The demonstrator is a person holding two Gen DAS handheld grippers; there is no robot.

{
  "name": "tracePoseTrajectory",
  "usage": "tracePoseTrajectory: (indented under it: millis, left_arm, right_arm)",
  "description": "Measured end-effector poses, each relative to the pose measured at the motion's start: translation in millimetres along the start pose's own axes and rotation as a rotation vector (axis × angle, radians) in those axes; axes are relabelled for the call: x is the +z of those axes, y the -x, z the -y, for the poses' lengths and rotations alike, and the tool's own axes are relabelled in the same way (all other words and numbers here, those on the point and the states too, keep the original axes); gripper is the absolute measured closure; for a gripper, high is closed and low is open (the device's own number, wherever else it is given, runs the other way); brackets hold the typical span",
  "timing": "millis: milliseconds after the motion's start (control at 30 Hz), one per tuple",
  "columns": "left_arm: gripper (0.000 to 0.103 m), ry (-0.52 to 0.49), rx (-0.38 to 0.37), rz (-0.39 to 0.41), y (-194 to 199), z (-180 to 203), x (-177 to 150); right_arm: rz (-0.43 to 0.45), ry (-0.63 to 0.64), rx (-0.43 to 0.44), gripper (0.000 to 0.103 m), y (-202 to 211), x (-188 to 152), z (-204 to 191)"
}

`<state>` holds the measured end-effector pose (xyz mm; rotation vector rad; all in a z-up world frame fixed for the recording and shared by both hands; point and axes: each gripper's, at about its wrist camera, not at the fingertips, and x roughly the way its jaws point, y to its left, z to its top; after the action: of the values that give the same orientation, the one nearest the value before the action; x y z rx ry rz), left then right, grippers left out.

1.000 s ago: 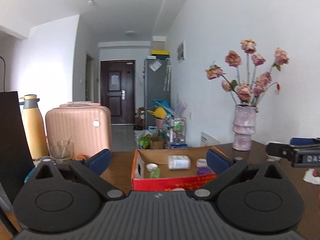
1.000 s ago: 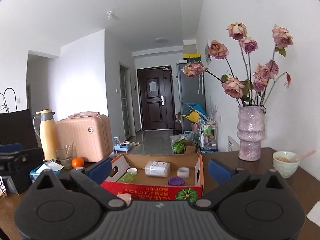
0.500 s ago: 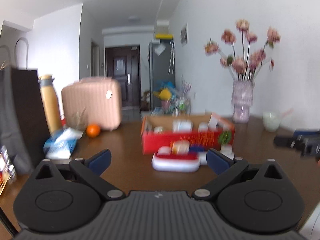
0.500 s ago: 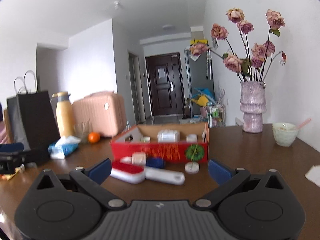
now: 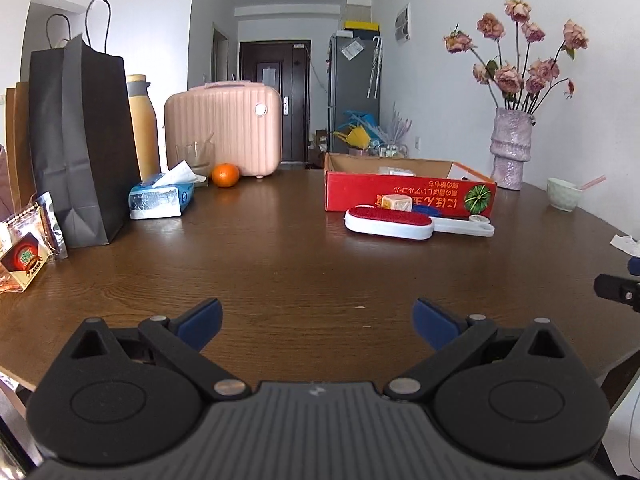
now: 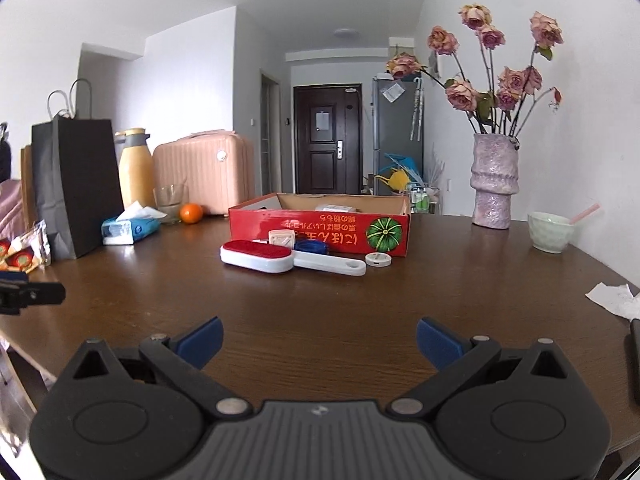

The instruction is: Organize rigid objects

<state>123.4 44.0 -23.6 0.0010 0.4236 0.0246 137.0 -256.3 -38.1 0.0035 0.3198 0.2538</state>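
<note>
A red cardboard box (image 5: 408, 196) (image 6: 320, 232) stands mid-table with a few small items inside. In front of it lie a white lint brush with a red pad (image 5: 388, 222) (image 6: 258, 256), a small beige cube (image 5: 396, 202) (image 6: 282, 237), a blue object (image 6: 312, 246) and a white round disc (image 6: 378, 259). My left gripper (image 5: 316, 322) is open and empty, low over the near table, well short of the box. My right gripper (image 6: 318, 340) is open and empty, also near the front edge.
A black paper bag (image 5: 80, 140), tissue pack (image 5: 160, 198), orange (image 5: 225, 175), glass (image 5: 195, 158), yellow flask and pink case (image 5: 224, 132) stand at the left and back. A flower vase (image 6: 494, 180), a bowl (image 6: 550, 232) and crumpled paper (image 6: 612, 298) are at the right.
Both grippers have pulled back from the box toward the near table edge and dropped lower. The box and loose items now look farther away. Both stay open.
</note>
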Motion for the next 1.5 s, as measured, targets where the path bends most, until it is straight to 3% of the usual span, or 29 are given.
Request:
tracePoseTrajectory:
  millis: [167, 433, 567, 800, 900, 1000, 1133, 1233, 1333, 1400, 1433, 1500]
  left_arm:
    - [0.000, 0.000, 0.006, -0.048, -22.3, 5.7, 6.3]
    - [0.000, -0.016, -0.007, -0.087, -64.7, 4.7, 34.7]
    - [0.000, -0.009, -0.054, -0.146, -102.8, -1.3, 57.3]
    - [0.003, 0.077, -0.126, -0.230, -202.4, -17.5, 102.5]
    - [0.013, 0.106, -0.167, -0.271, -246.0, -18.3, 120.3]
    - [0.023, 0.116, -0.271, -0.340, -287.5, -15.1, 129.9]
    - [0.035, 0.131, -0.268, -0.369, -321.3, -10.2, 129.0]
    - [0.040, 0.210, -0.311, -0.359, -330.9, -15.9, 121.8]
    - [0.050, 0.253, -0.365, -0.366, -330.8, -21.5, 120.6]
    - [0.056, 0.273, -0.374, -0.365, -327.8, -21.9, 120.1]
    - [0.064, 0.280, -0.386, -0.358, -325.3, -21.4, 118.8]
    - [0.067, 0.262, -0.369, -0.344, -313.7, -17.1, 117.6]
  right_arm:
    - [-0.045, -0.043, 0.020, 0.007, -17.1, 2.4, 3.9]
    - [0.002, -0.052, 0.057, 0.008, -39.0, 19.5, 8.7]
    - [-0.036, -0.087, 0.015, 0.022, -67.3, 40.6, 18.2]
    - [-0.158, -0.238, 0.018, 0.045, -143.1, 73.4, 50.3]
    - [-0.213, -0.309, 0.031, 0.056, -182.6, 79.9, 67.0]
    - [-0.241, -0.349, 0.017, 0.068, -213.9, 80.8, 78.1]
    - [-0.314, -0.383, 0.021, 0.076, -243.5, 74.2, 91.2]
    - [-0.338, -0.450, 0.053, 0.078, -255.9, 68.9, 100.9]
    - [-0.343, -0.455, 0.058, 0.083, -265.1, 66.4, 102.5]
    - [-0.344, -0.478, 0.078, 0.088, -269.2, 63.8, 106.4]
    - [-0.341, -0.484, 0.081, 0.088, -270.2, 63.1, 106.9]
    - [-0.336, -0.489, 0.077, 0.089, -269.7, 62.6, 106.3]
